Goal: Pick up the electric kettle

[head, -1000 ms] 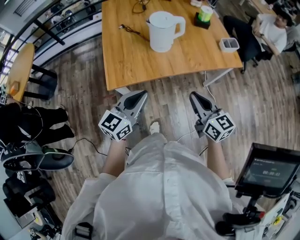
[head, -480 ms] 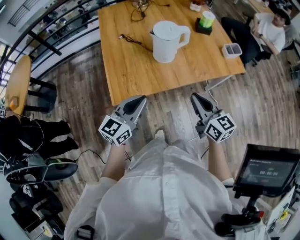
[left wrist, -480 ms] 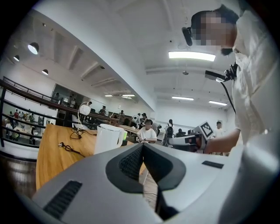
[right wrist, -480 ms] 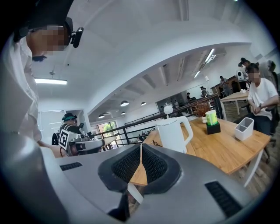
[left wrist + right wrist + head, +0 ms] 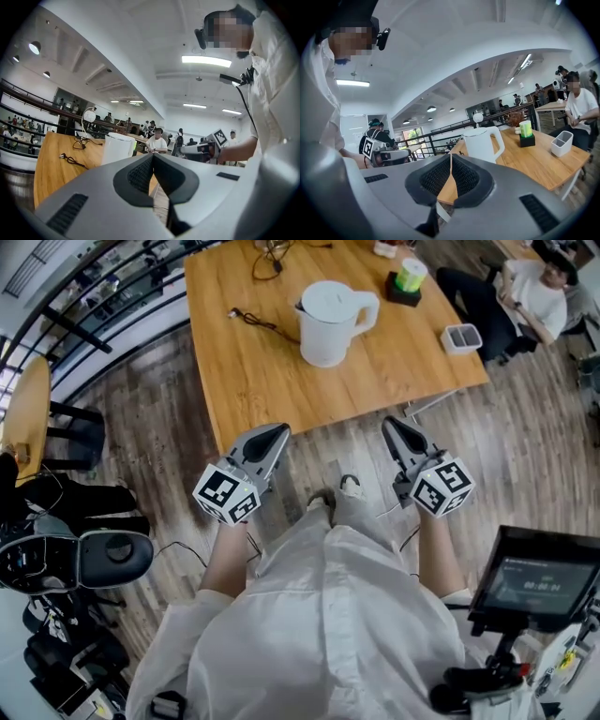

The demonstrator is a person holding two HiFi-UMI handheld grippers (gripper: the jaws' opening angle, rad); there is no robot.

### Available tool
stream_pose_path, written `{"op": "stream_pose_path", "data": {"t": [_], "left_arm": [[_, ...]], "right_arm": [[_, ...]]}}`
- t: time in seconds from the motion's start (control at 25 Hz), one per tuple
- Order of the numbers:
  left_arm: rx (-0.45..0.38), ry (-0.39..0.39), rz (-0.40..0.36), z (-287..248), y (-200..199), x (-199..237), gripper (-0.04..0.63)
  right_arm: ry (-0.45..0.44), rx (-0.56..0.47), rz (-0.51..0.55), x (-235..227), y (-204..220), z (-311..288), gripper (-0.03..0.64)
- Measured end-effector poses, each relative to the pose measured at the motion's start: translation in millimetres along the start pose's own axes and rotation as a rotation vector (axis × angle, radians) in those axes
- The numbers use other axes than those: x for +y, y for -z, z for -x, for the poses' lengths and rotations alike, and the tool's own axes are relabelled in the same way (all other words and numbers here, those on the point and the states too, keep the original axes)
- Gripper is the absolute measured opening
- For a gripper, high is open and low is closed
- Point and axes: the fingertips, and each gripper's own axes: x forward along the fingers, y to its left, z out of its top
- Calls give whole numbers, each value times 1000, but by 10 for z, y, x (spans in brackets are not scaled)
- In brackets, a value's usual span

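L gripper [image 5: 277, 432] & R gripper [image 5: 393, 426]: both clenched, empty, over open floor [image 5: 330, 442], just short of worktop [image 5: 246, 381] edge; electric kettle [image 5: 327, 326] ahead, untouched.

White kettle [image 5: 330, 322], tan wooden table [image 5: 253, 371]

Your kettle [image 5: 328, 322]: white, lidded, upright on the wooden table [image 5: 234, 381], handle toward the green cup [image 5: 410, 274].

A smooth, faintly glossy plastic surface is being shown by the white jug-shaped electric kettle [image 5: 328, 324]. Matt, fine-grained timber is being shown by the rectangular light-brown wooden table [image 5: 253, 371]. Matt grey plastic shells with black ribbed pads [image 5: 140, 176] are being presented by the left gripper [image 5: 279, 431] and right gripper [image 5: 389, 424].
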Motion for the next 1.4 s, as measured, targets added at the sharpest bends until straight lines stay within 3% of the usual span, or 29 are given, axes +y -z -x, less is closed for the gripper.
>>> {"op": "stream_pose_path", "data": {"t": [0.56,0.76,1.4], "left_arm": [[11,-13,18,-171,83,157,6],[25,-30,15,-555,231,372,8],[40,-88,-9,-1321,520,914,8]], "right_arm": [[-18,43,14,-283,-11,-199,12],[-50,86,10,-681,134,-459,12],[-150,143,39,-1354,282,-1140,12]]}}
